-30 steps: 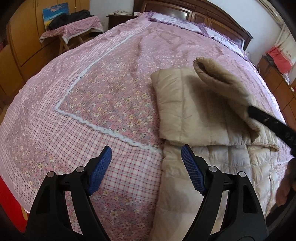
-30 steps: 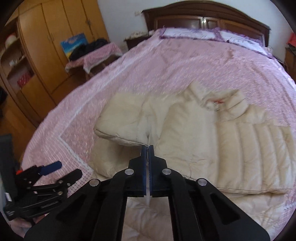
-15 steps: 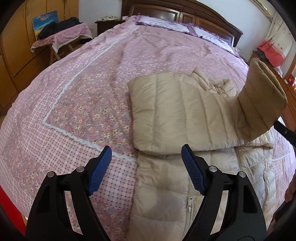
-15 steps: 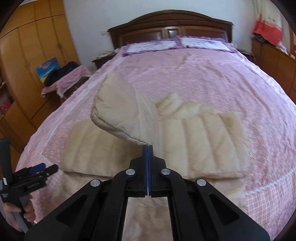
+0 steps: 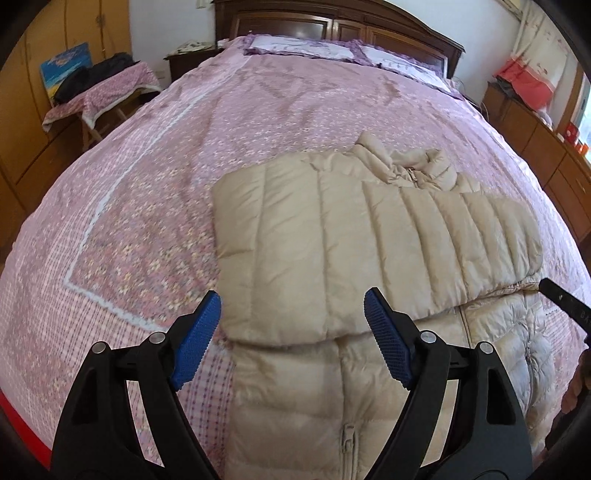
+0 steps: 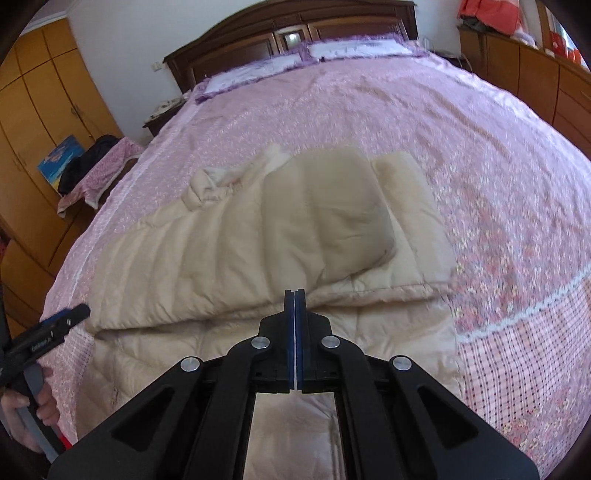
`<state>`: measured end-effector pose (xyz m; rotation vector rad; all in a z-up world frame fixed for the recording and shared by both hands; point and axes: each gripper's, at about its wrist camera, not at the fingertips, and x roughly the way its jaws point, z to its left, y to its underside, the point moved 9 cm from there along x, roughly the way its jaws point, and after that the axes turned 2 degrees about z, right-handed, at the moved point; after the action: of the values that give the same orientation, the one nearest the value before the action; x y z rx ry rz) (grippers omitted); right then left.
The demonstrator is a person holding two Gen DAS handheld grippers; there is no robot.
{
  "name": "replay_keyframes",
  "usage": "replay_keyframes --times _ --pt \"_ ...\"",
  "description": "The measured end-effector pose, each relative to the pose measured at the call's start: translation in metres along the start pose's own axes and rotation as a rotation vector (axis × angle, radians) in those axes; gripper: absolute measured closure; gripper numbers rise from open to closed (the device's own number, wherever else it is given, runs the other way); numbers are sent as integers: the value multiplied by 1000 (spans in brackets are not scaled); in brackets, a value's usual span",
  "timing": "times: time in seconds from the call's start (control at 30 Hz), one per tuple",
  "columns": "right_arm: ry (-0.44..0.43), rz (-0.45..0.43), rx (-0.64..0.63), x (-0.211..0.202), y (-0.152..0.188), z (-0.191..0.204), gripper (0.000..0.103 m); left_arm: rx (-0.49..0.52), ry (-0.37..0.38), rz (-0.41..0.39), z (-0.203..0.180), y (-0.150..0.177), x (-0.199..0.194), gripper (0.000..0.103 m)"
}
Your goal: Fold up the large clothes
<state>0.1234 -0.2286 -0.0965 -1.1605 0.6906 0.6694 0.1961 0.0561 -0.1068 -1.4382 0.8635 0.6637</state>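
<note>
A beige quilted down jacket (image 5: 369,243) lies on the pink bed, its sleeves folded flat across the chest and its zipped body running toward me. It also shows in the right wrist view (image 6: 280,229). My left gripper (image 5: 291,343) is open and empty, hovering over the jacket's left side near the fold. My right gripper (image 6: 294,295) has its blue pads pressed together at the sleeve's cuff edge; a thin pale layer shows between them, and I cannot tell if fabric is pinched. Its tip shows at the right of the left wrist view (image 5: 561,299).
The pink floral bedspread (image 5: 155,206) covers a large bed with a dark wood headboard (image 5: 332,26) and pillows. A small cloth-covered table (image 5: 99,96) and wooden wardrobes stand at the left. A wooden dresser (image 5: 546,140) runs along the right.
My right gripper carried the raised sleeve across to the right and laid it flat on the jacket. My left gripper stayed open and shifted over the jacket.
</note>
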Motion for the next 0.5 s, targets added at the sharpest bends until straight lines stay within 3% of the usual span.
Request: replay_keyframes --times 0.23,0.3,0.33,0.5 --pt "15 29 -22 -4 5 -16 98 45 -14 -3 -16 -7 5 20" --pt "25 10 -21 -8 1 -23 49 48 -17 -3 -18 -8 7 20" --pt "40 -7 -24 -11 -2 -25 43 49 -19 -1 -19 -8 8 20" --pt "64 -37 -87 -16 -16 -29 43 52 -23 1 -22 -9 12 20"
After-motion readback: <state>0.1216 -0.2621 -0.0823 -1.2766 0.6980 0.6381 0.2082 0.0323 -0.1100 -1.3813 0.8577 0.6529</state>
